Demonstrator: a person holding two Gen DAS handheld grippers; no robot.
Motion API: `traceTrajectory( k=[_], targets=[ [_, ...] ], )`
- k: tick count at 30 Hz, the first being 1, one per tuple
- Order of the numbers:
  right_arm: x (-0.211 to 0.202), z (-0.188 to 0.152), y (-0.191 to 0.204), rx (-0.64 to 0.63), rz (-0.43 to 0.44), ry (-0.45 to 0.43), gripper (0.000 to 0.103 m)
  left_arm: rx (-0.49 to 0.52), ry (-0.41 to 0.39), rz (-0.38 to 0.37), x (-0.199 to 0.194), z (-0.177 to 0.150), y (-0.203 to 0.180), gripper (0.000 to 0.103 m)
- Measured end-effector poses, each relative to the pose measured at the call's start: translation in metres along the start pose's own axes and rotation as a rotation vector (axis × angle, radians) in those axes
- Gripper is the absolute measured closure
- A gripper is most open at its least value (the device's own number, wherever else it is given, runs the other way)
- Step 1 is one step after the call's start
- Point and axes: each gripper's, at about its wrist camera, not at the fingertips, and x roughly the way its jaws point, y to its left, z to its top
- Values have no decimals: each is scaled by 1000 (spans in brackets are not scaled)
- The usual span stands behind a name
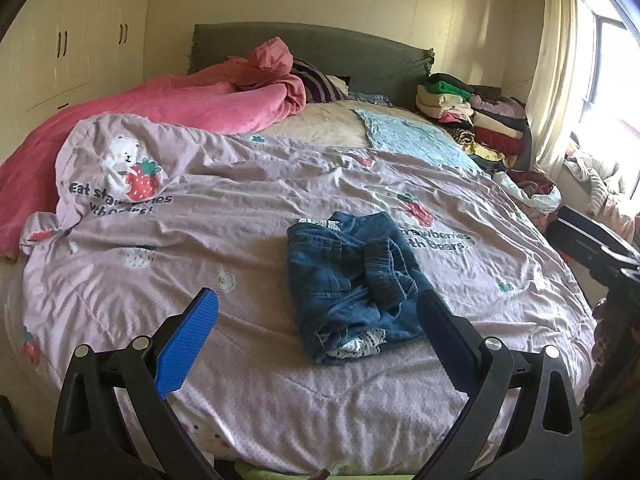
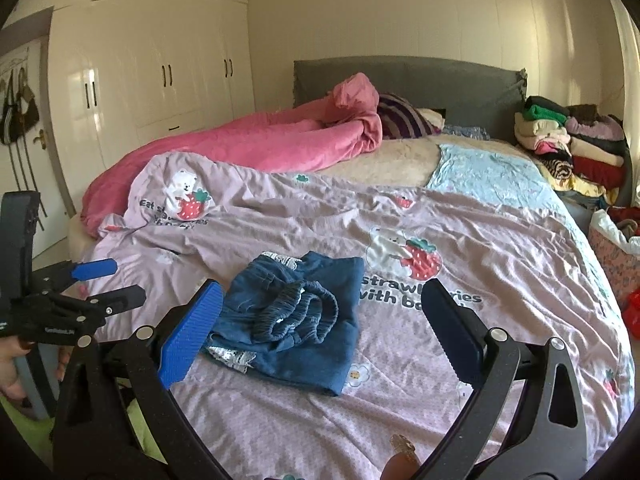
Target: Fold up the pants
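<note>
A pair of small blue denim pants (image 1: 352,284) lies folded in a rough bundle on the lilac strawberry-print bedspread (image 1: 240,248), with the elastic waistband on top and lace trim at the near end. My left gripper (image 1: 318,304) is open and empty, held above the bed just short of the pants. In the right wrist view the pants (image 2: 296,316) lie between my fingers; my right gripper (image 2: 322,300) is open and empty above them. The left gripper (image 2: 120,282) also shows at the left edge, open.
A pink duvet (image 1: 180,104) lies along the bed's far left. A light blue cloth (image 1: 416,136) lies near the grey headboard (image 1: 320,52). Stacked folded clothes (image 1: 476,120) sit at the far right corner. White wardrobes (image 2: 152,72) stand to the left.
</note>
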Motion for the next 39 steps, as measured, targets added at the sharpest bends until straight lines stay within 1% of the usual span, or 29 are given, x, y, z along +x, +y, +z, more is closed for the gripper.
traceTrajectory(
  k=[13,17,32,39],
  targets=[
    [-23,-12,5,3,-7,-46,9,15,-8,9,-15,-22,-5,4],
    [-27,-17,7,-3,-7,-43,9,9,-15,14,-20,-30,-4,4],
    [-16,-48,10,8,24,51,9,13,29,11,-12,-57,-7,4],
    [-5,-64,6,16,21,97,9,7,55,12,-2,-67,-10,4]
  ],
)
